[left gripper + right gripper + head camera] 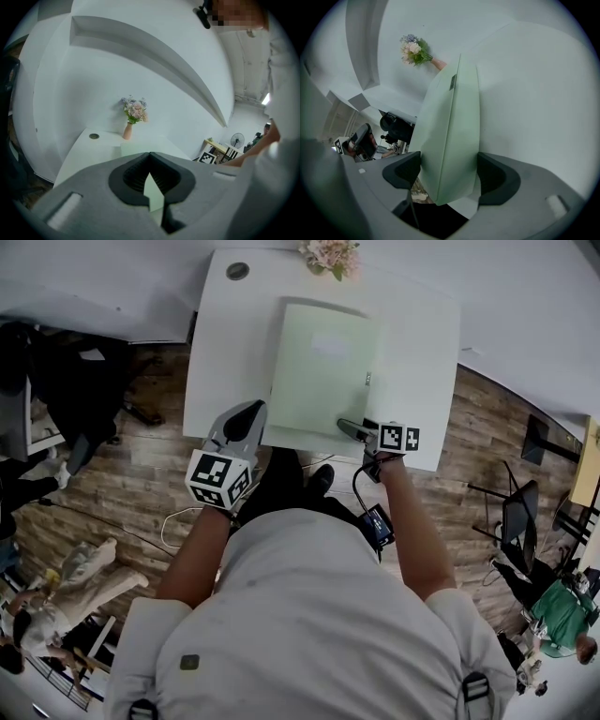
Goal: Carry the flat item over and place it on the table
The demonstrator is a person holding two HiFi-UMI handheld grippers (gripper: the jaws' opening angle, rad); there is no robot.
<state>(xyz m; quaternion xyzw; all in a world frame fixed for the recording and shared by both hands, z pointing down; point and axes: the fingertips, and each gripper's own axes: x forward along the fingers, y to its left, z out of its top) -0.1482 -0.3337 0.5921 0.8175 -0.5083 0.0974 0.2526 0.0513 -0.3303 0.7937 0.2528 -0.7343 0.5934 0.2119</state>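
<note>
A pale green flat item [323, 367] lies on a white desk [234, 352], near a vase of flowers [330, 254], so the carrying looks done. The right gripper [349, 427] sits at the item's near edge with its jaws spread wide and the edge between them; letting go and backing off seem to be what remains. The left gripper [249, 412] hovers beside the item, jaws pressed together and empty. It is hard to tell whether the right pads touch the item.

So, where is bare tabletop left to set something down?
Widest: left strip of the table, between green folder and table edge, nearer than the cable hole. Narrower strip right of the folder. Crowded: near edge, with left gripper and right gripper; flower vase at far edge.
</note>
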